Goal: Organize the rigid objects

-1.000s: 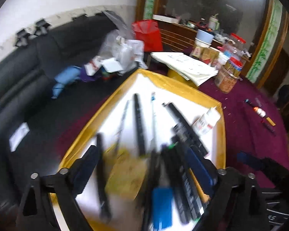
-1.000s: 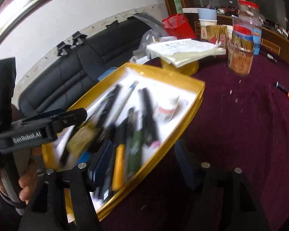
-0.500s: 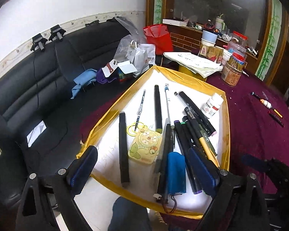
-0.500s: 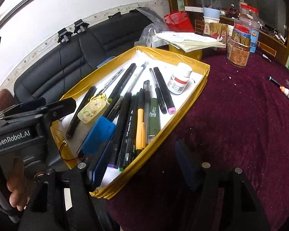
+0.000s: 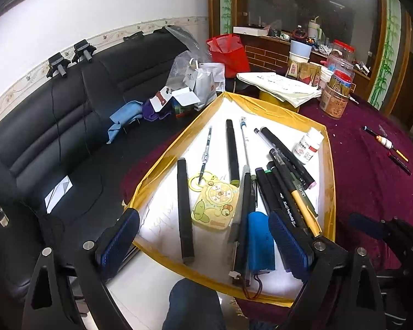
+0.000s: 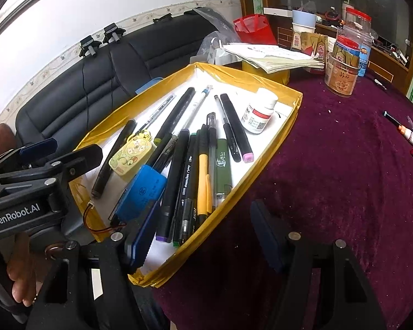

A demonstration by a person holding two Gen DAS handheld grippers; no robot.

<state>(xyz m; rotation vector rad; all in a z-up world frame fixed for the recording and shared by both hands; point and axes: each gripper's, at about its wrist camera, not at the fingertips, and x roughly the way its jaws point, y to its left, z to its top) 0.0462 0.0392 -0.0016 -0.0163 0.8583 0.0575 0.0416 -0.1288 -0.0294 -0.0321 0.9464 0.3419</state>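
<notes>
A yellow-rimmed tray lies on the maroon tablecloth. It holds several pens and markers, a blue battery pack, a yellow cartoon keychain card and a white pill bottle. My left gripper hovers open over the tray's near end, nothing between its pads. My right gripper is open above the tray's near right corner, one finger over the tray, the other over the cloth. The right wrist view shows the left gripper at the left.
A black sofa with bags and boxes lies left of the table. Behind the tray are stacked papers, snack jars and a red bag. Loose pens lie on the cloth at right. A person's knee shows below.
A second ago both views were blurred and close over the tray. Both grippers have since drawn back, so the whole tray shows, and they have held still for the last half second.
</notes>
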